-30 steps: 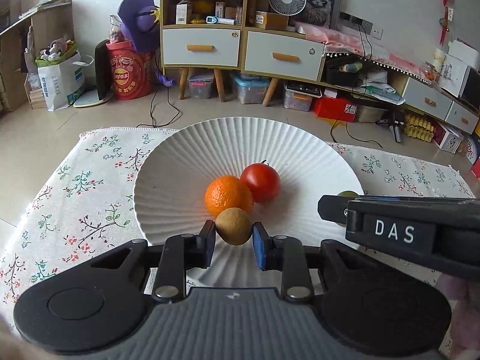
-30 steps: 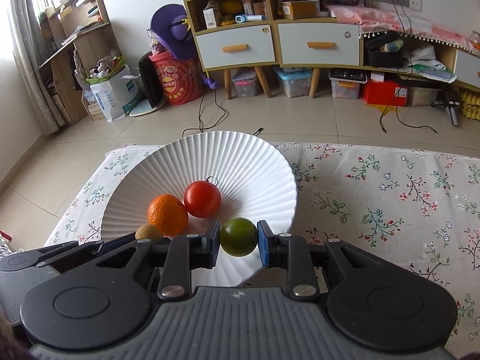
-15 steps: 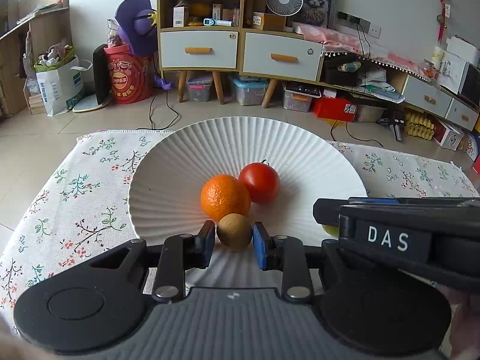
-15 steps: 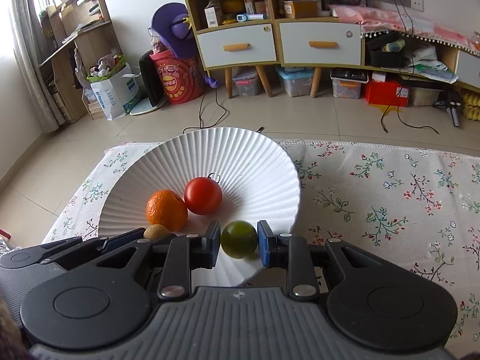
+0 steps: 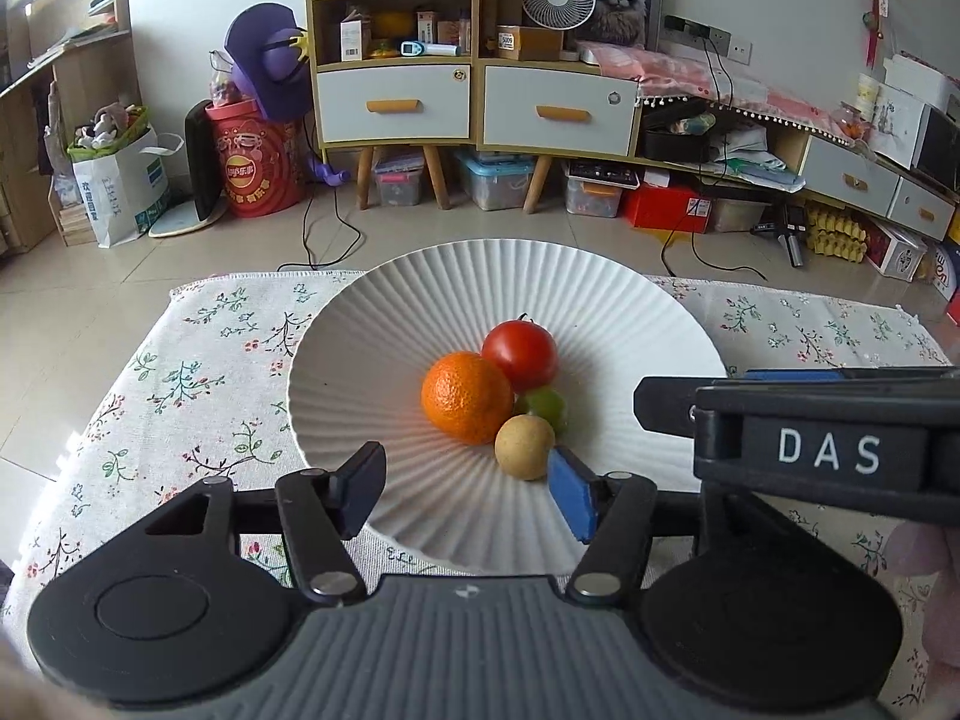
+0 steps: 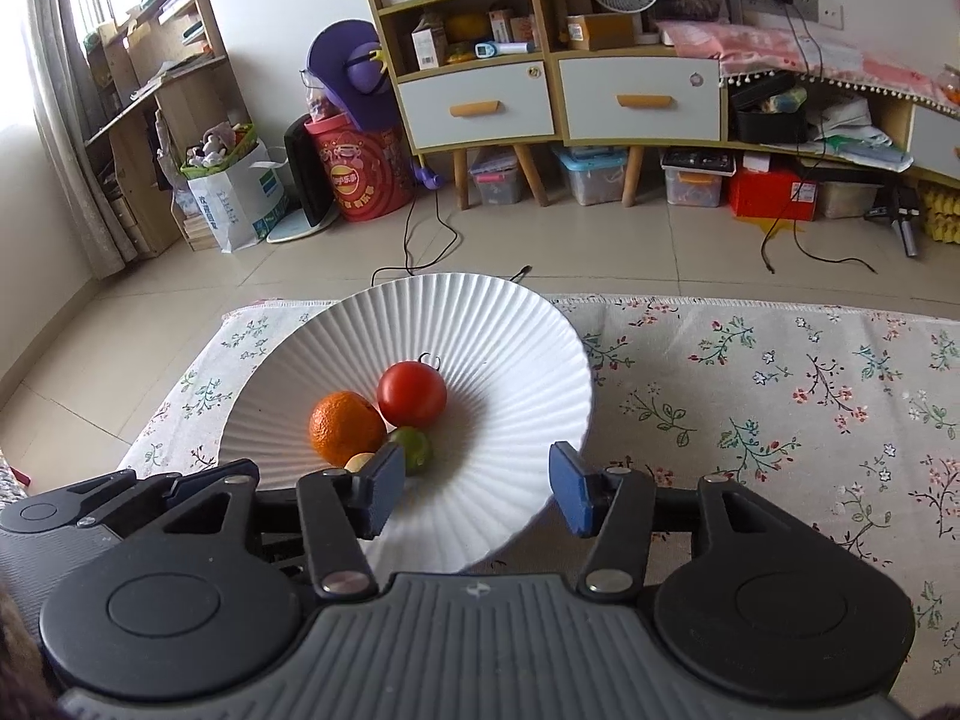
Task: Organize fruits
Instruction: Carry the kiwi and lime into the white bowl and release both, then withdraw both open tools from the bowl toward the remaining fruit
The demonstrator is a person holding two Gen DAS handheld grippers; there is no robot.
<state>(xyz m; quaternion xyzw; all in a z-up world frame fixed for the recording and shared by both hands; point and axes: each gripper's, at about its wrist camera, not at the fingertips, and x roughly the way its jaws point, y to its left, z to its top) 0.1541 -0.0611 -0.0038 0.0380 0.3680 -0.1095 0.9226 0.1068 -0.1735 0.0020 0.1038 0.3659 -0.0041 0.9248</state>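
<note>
A white ribbed plate (image 5: 372,360) (image 6: 516,348) on the floral cloth holds an orange (image 5: 467,396) (image 6: 345,427), a red tomato (image 5: 519,355) (image 6: 411,393), a green lime (image 5: 545,408) (image 6: 414,447) and a small tan round fruit (image 5: 524,446) (image 6: 359,461), all bunched together. My left gripper (image 5: 468,489) is open over the plate's near rim; the tan fruit rests by its right finger. My right gripper (image 6: 474,489) is open and empty over the plate's near right side; its body shows in the left wrist view (image 5: 828,447).
The floral tablecloth (image 6: 780,396) (image 5: 180,396) covers the table to both sides of the plate. Beyond the table's far edge lie a tiled floor, cabinets (image 5: 474,102), storage boxes and cables.
Both grippers have opened. The left let go of the tan fruit and the right let go of the lime; both fruits now lie in the plate beside the orange and tomato.
</note>
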